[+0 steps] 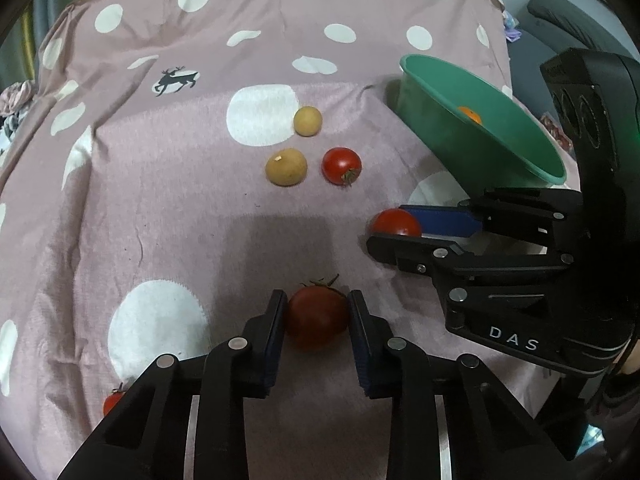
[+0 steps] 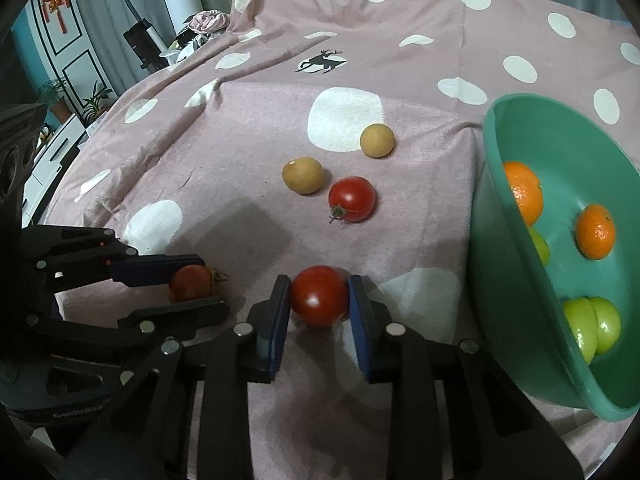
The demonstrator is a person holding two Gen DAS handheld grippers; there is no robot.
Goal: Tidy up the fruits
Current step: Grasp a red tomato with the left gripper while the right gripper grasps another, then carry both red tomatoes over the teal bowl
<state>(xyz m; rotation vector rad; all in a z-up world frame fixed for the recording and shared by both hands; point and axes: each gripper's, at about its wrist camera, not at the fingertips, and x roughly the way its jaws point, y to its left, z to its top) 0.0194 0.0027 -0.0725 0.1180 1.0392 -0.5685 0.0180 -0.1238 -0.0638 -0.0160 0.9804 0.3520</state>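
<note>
Tomatoes sit pinched, one in the left tool and one in the right tool, seemingly bound for the green bowl of fruit.

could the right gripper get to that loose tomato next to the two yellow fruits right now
Probably not yet: the right gripper is already shut on a tomato. The path over the cloth to the loose tomato looks clear, but it would need emptying into the green bowl first.

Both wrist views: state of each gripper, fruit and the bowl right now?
Left hand-held gripper: shut on dark tomato.
Right hand-held gripper: shut on bright tomato.
Third tomato: loose on cloth.
Two tan fruits: loose on cloth.
Green bowl: tilted, holding oranges and green fruits.
</note>
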